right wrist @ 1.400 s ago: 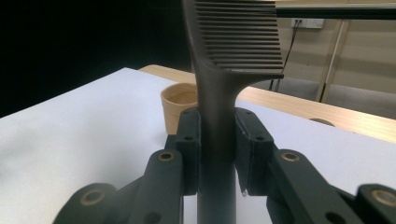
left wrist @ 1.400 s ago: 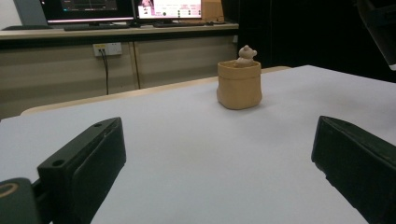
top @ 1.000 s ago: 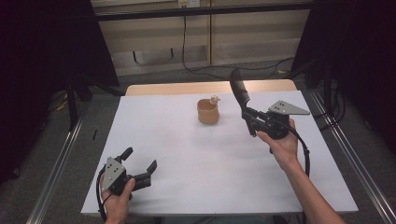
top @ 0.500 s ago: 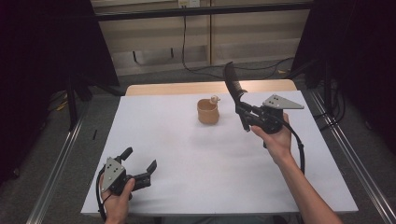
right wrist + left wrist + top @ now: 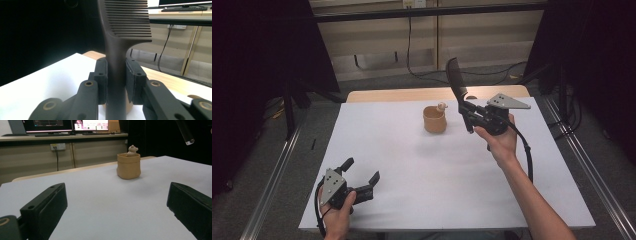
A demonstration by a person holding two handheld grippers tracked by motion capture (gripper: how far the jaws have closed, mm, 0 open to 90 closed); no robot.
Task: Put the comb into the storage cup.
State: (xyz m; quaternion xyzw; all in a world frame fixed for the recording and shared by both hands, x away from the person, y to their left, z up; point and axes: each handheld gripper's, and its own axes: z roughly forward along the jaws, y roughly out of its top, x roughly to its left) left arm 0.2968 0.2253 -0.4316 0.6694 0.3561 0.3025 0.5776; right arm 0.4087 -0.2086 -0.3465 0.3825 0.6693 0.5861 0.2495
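Black comb [image 5: 456, 79]: clamped by its handle in the right gripper [image 5: 468, 111], long axis tilted upward, teeth uppermost, just right of and seemingly above the tan cup [image 5: 434, 119]; left gripper [image 5: 361, 176], jaws wide and empty, well apart at near table edge.

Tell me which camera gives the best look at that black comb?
The right gripper view: the comb stands close up, teeth plain to see, its handle clamped in the right claw. The high view shows the whole comb small, raised beside the tan cup. The left gripper view catches just one end at the top edge.
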